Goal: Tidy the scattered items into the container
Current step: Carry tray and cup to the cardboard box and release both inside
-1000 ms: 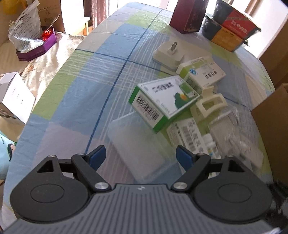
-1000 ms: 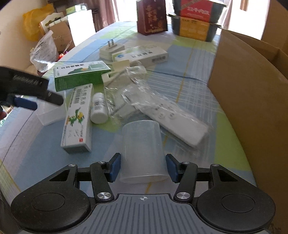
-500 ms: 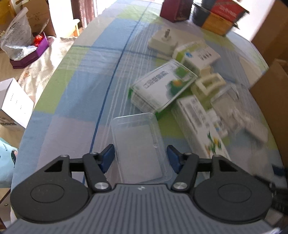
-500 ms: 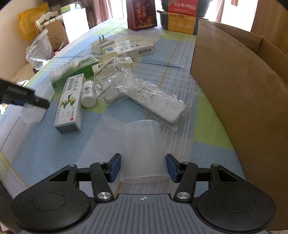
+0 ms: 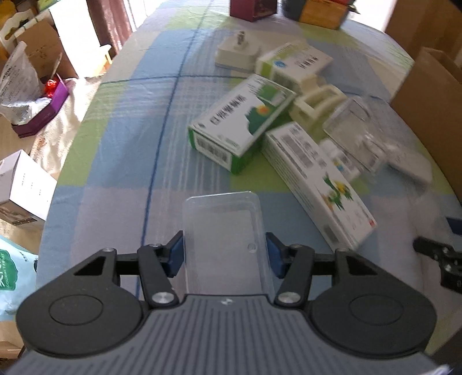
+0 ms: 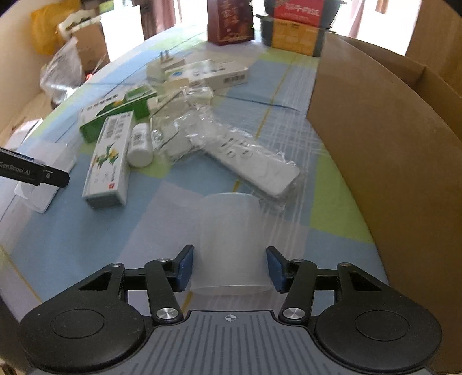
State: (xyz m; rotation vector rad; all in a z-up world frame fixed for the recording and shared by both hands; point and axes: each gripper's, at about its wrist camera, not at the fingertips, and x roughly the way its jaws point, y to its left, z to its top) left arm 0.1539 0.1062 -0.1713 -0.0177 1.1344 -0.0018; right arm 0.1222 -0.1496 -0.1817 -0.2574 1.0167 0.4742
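Note:
My left gripper is shut on a clear plastic box, its blue pads pressed against the two long sides. The right gripper is shut on a translucent plastic cup lying sideways between the fingers, above the tablecloth. The cardboard container stands just right of the cup. Scattered ahead lie a green medicine box, a long white box, a white bottle, a bagged remote, a cream hair clip, a plug adapter and a white-green box.
The table edge runs along the left, with cartons and bags below it. A dark red box and stacked food tubs stand at the far end. The right gripper's tip shows at the left view's right edge.
My left gripper went from open to shut on the clear box. The right gripper, still holding the cup, drew back from the pile and now sits beside the cardboard container.

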